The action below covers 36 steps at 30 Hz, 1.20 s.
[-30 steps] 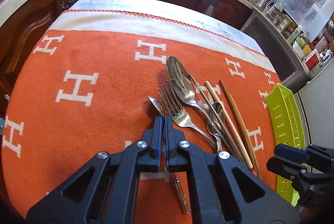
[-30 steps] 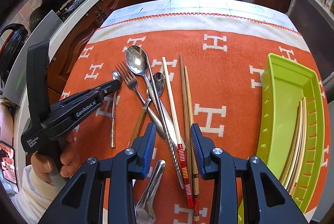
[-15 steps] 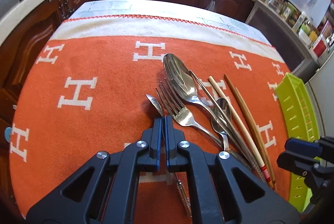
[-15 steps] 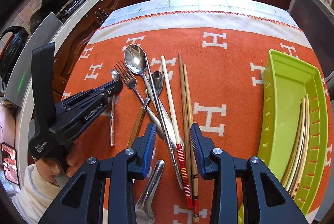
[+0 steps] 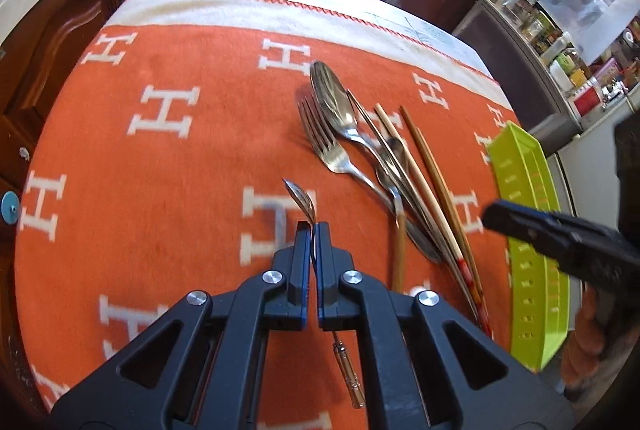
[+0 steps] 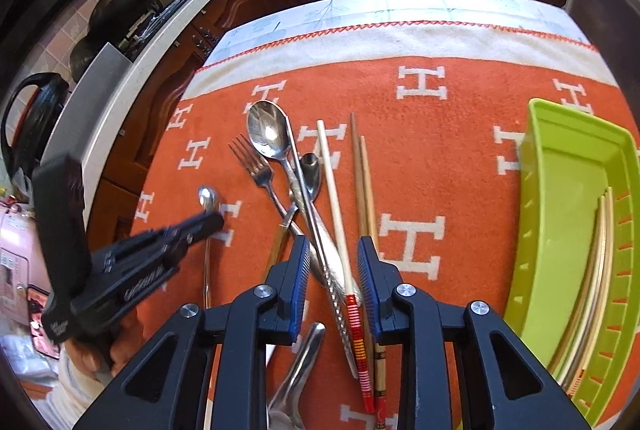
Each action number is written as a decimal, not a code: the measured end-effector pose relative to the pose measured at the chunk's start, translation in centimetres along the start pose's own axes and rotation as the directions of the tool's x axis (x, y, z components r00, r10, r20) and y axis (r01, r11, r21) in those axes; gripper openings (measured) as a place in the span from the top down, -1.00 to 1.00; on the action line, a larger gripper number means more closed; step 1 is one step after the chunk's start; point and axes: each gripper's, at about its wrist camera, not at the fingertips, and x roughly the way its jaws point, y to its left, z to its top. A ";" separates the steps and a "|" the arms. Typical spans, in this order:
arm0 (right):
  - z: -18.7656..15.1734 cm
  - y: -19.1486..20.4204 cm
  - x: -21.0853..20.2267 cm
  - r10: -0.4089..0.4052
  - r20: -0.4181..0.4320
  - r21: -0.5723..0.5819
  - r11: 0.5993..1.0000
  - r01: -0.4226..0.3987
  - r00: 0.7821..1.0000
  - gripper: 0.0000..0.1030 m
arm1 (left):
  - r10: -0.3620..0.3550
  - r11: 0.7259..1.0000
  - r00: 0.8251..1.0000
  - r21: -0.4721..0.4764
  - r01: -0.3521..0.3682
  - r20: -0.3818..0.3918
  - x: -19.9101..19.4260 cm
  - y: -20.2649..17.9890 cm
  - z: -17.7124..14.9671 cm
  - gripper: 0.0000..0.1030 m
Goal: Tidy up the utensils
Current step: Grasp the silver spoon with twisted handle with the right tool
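Observation:
My left gripper [image 5: 313,230] is shut on the neck of a small silver spoon [image 5: 299,195], whose handle pokes out beneath the jaws. From the right wrist, this small spoon [image 6: 208,197] is held just left of the pile. A big spoon [image 6: 267,129], a fork [image 6: 252,161], a wooden-handled spoon [image 6: 312,169] and chopsticks lie on the orange cloth [image 6: 460,133]. My right gripper [image 6: 334,270] is closing. Between its jaws are a pale chopstick with a red-striped end [image 6: 334,213] and a patterned silver handle [image 6: 320,246]. Its pads do not press on them. Brown chopsticks [image 6: 362,181] run along the right pad.
A lime-green tray [image 6: 560,189] sits at the cloth's right edge with several chopsticks [image 6: 600,262] in it. The tray [image 5: 520,189] also shows in the left wrist view behind the right gripper [image 5: 496,220]. Dark cabinets and a worktop with pans ring the table.
The left gripper has carried the small spoon away from the fork, leftward in the right wrist view. The right gripper's jaws have narrowed around the chopsticks.

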 end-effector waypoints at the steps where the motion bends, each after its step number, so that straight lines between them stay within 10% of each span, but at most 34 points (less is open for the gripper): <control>1: 0.0 0.1 0.1 0.005 -0.004 -0.005 1.000 -0.005 1.000 0.53 | -0.012 1.000 1.000 -0.003 0.012 -0.008 -0.3 0.0 -0.4 1.00; 36: -2.0 4.1 3.0 -0.064 0.019 -0.243 0.968 0.067 0.998 0.90 | -0.086 0.996 0.996 0.006 0.086 -0.017 -3.6 -1.5 -1.6 1.00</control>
